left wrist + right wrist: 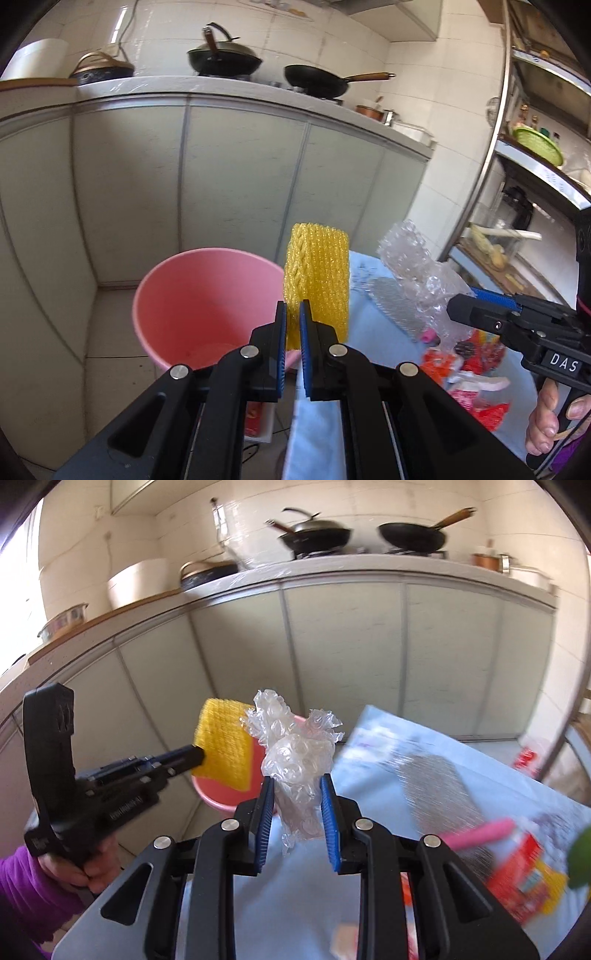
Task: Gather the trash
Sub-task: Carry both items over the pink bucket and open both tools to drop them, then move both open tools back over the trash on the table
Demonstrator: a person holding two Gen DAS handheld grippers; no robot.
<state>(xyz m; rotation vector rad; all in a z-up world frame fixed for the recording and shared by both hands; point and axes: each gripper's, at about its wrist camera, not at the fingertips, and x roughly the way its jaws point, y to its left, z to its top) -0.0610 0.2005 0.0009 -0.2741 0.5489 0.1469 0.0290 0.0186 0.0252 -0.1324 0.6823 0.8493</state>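
The left tongs (293, 314) are clamped on a ribbed yellow foam net (316, 280) beside the round pink bucket (192, 306), while the right tongs (297, 788) pinch crumpled clear bubble wrap (295, 760) above the pale blue desk (384, 768).

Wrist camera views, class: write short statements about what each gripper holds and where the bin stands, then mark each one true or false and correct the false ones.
1. The left gripper grips a yellow foam net. True.
2. The right gripper is empty. False: it holds crumpled bubble wrap.
3. The pink bucket is filled with trash. False: its inside looks almost bare.
4. Two black woks sit on the counter behind. True.
5. The bucket stands on the blue table. False: it stands on the floor beside it.
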